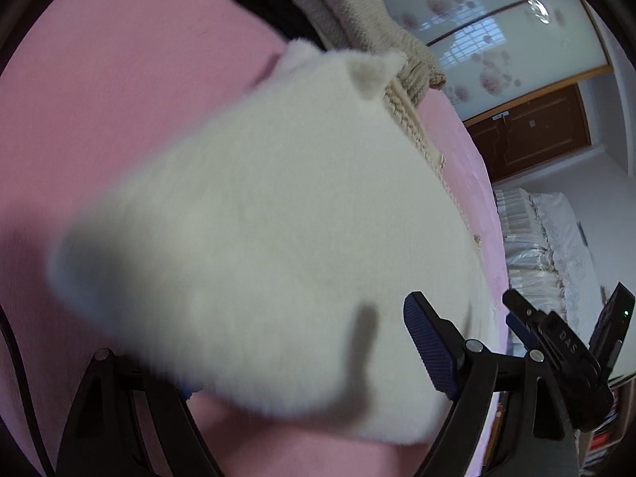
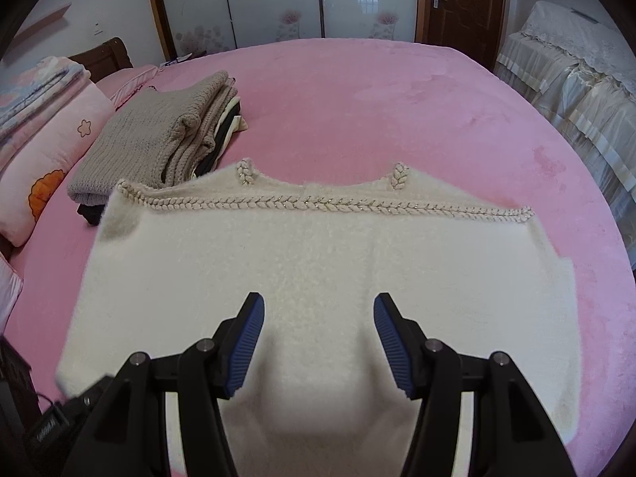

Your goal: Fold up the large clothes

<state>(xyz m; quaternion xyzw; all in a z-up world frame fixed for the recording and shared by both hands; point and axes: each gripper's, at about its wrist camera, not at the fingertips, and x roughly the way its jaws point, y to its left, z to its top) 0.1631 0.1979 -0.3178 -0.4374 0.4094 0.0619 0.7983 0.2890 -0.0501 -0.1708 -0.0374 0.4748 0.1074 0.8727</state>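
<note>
**Mia:** What does the left wrist camera show?

**Ben:** A fluffy white sweater [image 1: 246,214] lying on the pink bed cover [image 1: 99,99]. It is blurry and fills the middle. The left tongs [image 1: 310,361] sit at 6 o'clock with the jaws wide apart. One blue pad [image 1: 427,351] shows. The other is hidden under the fluff, and I can't tell if it touches. At 5 o'clock I see the black tip of the right tongs [image 1: 528,326]. At 12 o'clock is a pile of folded knit clothes [image 1: 338,12].

**Mia:** And the right wrist camera?

**Ben:** The same white sweater [image 2: 318,278] lies flat in the middle of the bed [image 2: 357,91]. Its long side runs from 9 o'clock to 3 o'clock. The edge with the cream braid trim [image 2: 326,204] points to 12 o'clock, away from the camera. The right tongs [image 2: 318,342] hang over the near part at 6 o'clock. They are open and hold nothing. The grey folded pile [image 2: 159,143] sits at 10 o'clock, just past the sweater's corner.

**Mia:** Which step is this?

**Ben:** I think the sweater is partly folded and both tongs are getting ready to grab. Next, each one should pinch the near edge, lift it, and lay it over toward the braid edge.
</note>
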